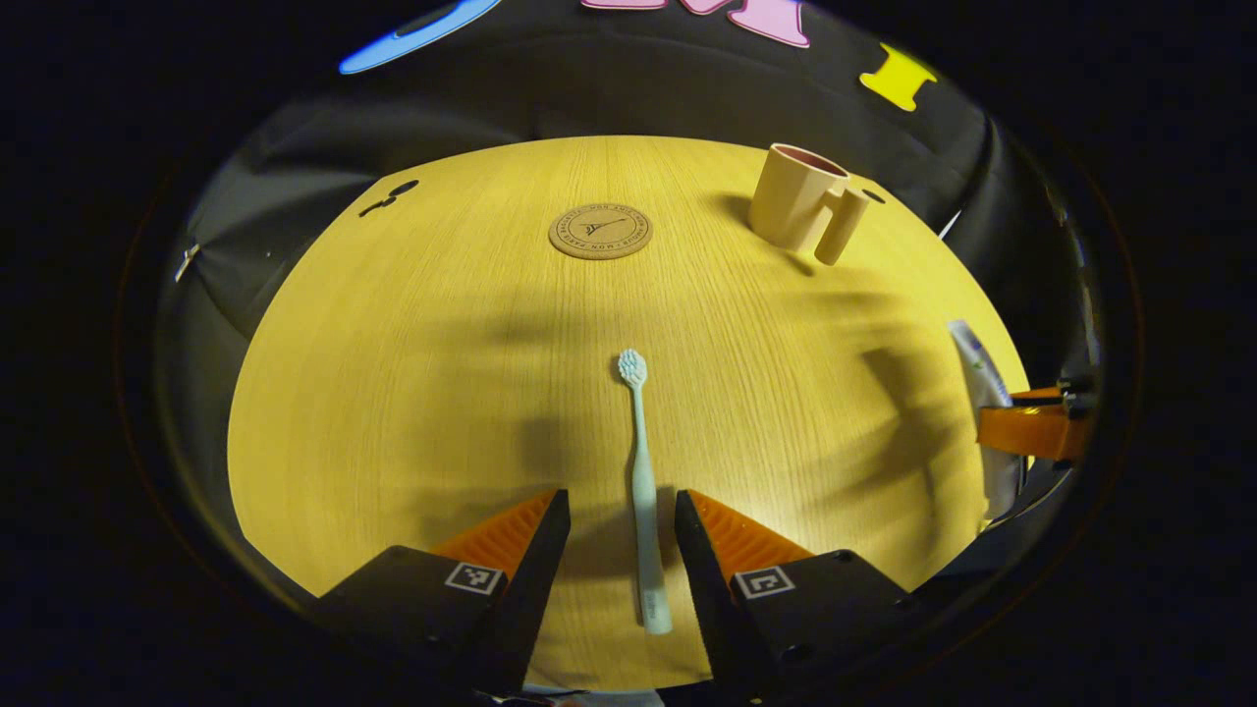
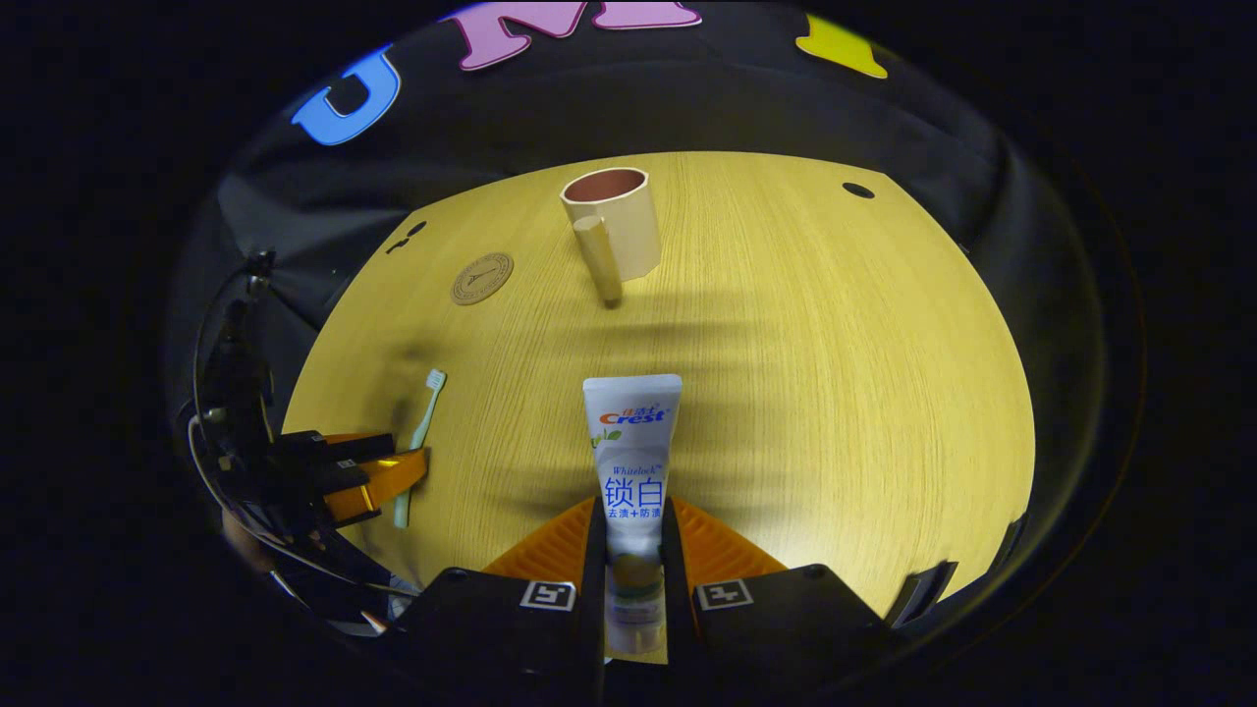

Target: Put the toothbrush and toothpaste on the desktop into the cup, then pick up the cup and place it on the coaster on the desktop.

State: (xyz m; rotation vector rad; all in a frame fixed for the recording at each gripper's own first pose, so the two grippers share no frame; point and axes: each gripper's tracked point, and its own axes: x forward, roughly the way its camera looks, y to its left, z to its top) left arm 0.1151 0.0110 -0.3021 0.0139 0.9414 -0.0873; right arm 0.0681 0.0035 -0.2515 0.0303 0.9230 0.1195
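Note:
A pale blue toothbrush (image 1: pixel 640 462) lies flat on the wooden desktop (image 1: pixel 412 373), head pointing away. My left gripper (image 1: pixel 621 496) is open, with one finger on each side of the handle and a gap to both. The white toothpaste tube (image 2: pixel 633 442) points forward between the fingers of my right gripper (image 2: pixel 633 511), which is shut on its lower half. Whether the tube is lifted off the wood I cannot tell. The beige cup (image 2: pixel 614 231) stands upright farther back, handle toward me. The round cork coaster (image 2: pixel 482 278) lies to its left.
From the left gripper view the cup (image 1: pixel 795 201) is at the back right, the coaster (image 1: pixel 600 231) at back centre, and the right gripper (image 1: pixel 1031 427) with the toothpaste (image 1: pixel 977 368) at the right edge. A small dark hole (image 2: pixel 857 190) marks the far right of the desktop (image 2: pixel 835 393).

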